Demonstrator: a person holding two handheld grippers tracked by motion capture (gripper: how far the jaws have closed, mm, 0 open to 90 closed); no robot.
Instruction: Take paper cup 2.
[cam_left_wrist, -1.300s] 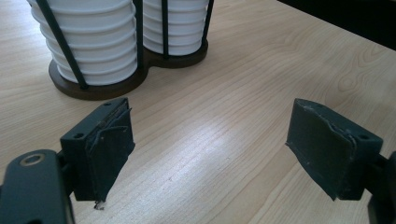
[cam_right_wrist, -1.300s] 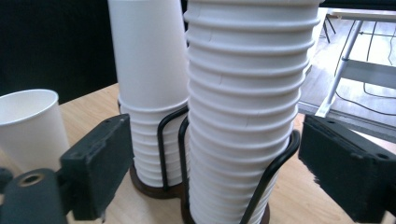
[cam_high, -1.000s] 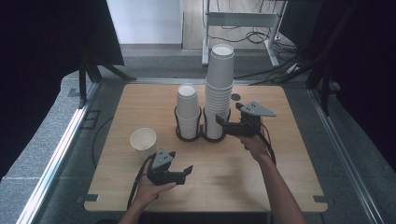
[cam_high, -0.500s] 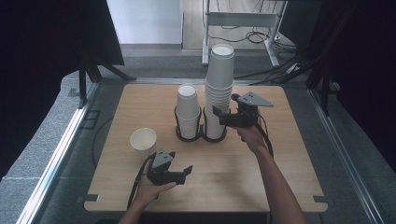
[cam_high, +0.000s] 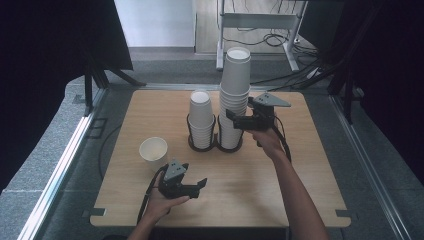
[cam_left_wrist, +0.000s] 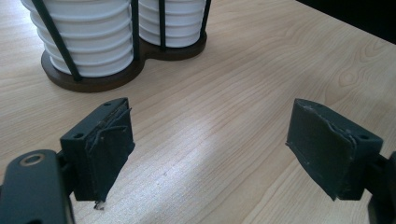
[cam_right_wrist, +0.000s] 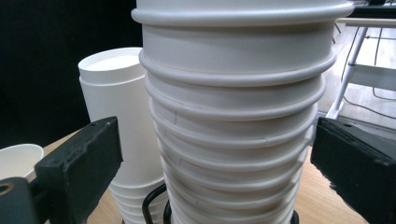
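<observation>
Right gripper (cam_high: 231, 116) raised beside the tall stack of white cups (cam_high: 234, 95) near the table's (cam_high: 300, 200) far edge — jaws spread wide on either side of the stack, pads not touching it. Tall stack seated in the right ring of a dark wire holder (cam_high: 216, 145), a shorter cup stack (cam_high: 201, 117) in the left ring. Left gripper (cam_high: 200, 185) low near the near edge — jaws apart, nothing between them. Single cup (cam_high: 153, 151) upright toward the left edge.
</observation>
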